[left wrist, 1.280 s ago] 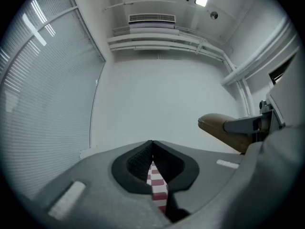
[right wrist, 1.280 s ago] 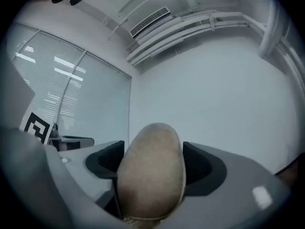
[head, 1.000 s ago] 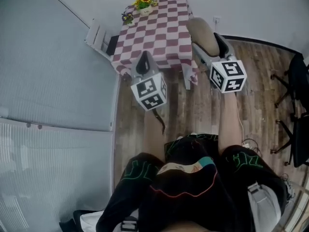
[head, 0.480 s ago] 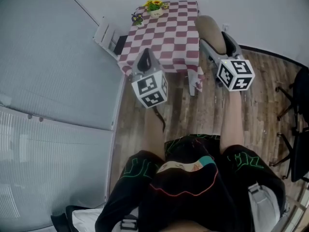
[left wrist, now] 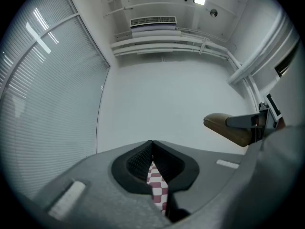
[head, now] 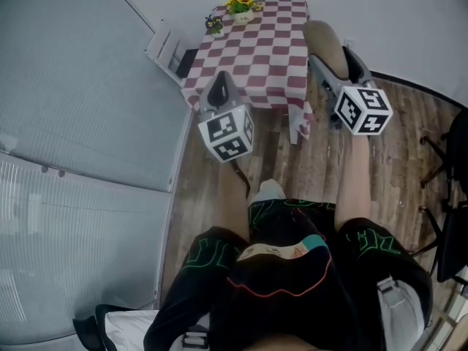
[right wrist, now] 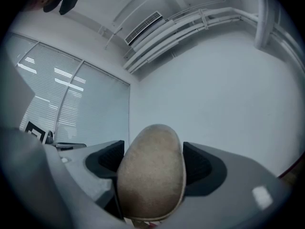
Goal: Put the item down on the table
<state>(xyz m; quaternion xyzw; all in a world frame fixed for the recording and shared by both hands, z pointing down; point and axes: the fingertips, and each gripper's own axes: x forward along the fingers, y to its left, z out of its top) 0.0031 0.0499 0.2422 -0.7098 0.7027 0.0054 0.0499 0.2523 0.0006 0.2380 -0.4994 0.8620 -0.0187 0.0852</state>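
Note:
A tan oval item (head: 322,41), shaped like a shoe sole, is clamped in my right gripper (head: 338,55), which holds it in the air just past the right edge of the table. In the right gripper view the item (right wrist: 151,178) fills the gap between the jaws of the right gripper (right wrist: 152,160). The table (head: 278,31) wears a red-and-white checked cloth. My left gripper (head: 218,88) hovers over the table's near left corner. Its jaws meet at the tip in the left gripper view (left wrist: 152,143) with nothing held; the item (left wrist: 228,127) shows to the right.
Small flower pots (head: 240,7) stand at the table's far edge. A white rack (head: 168,50) leans by the table's left side against a glass partition (head: 80,123). Black chairs (head: 452,134) stand at the right on the wooden floor. My white shoe (head: 269,190) steps forward.
The table has shifted right and a little nearer in the head view. Both grippers kept their hold and pose, the right one shifting right. A white shoe has come into view.

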